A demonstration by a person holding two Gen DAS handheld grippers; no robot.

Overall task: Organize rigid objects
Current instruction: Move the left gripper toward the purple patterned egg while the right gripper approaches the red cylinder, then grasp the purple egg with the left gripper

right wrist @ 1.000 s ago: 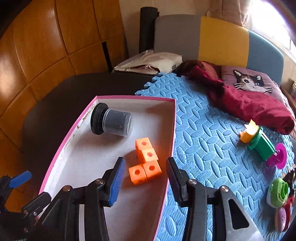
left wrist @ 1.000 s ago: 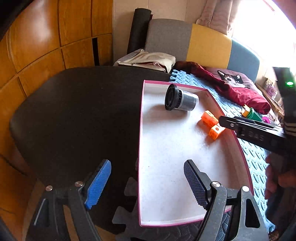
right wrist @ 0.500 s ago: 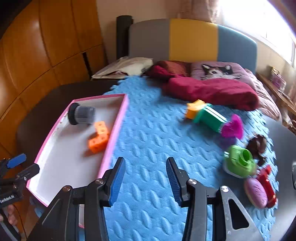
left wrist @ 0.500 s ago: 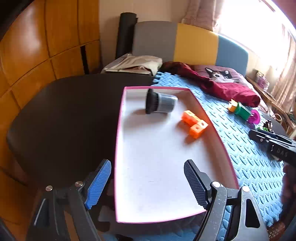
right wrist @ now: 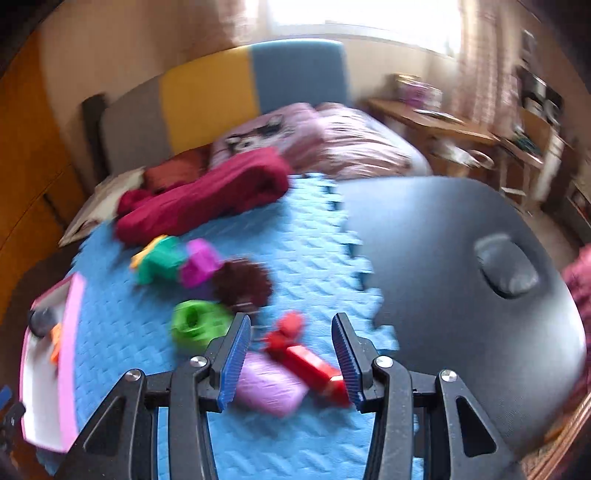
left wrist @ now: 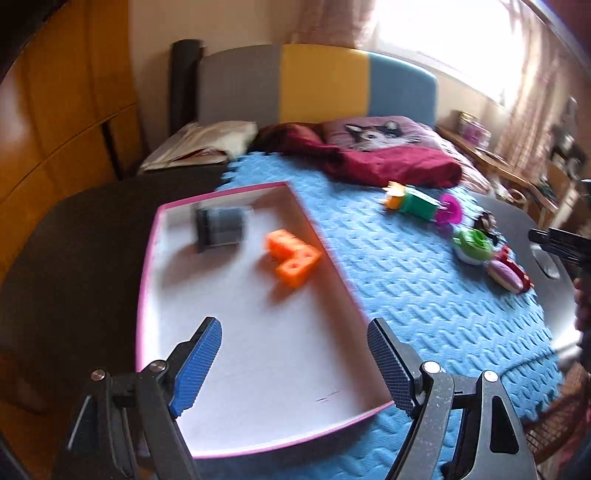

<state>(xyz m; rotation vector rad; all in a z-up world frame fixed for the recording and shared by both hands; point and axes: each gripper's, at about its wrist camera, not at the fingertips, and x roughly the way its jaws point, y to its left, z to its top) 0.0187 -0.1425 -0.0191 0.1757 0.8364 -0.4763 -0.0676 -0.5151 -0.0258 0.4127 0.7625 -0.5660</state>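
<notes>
Inside the pink-rimmed white tray [left wrist: 147,295] lie a grey cylinder with a black cap [left wrist: 221,229] and joined orange cubes [left wrist: 293,256]. Right of the tray, colourful toys dot the blue foam mat [left wrist: 406,280]. Both the left gripper [left wrist: 294,363] and right gripper [right wrist: 291,354] stand apart, empty.

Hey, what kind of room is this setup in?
Most likely a bedroom at home: a bed with a grey, yellow and blue headboard, a cat-print pillow and a dark red blanket behind the work table, plus a curtained window.
</notes>
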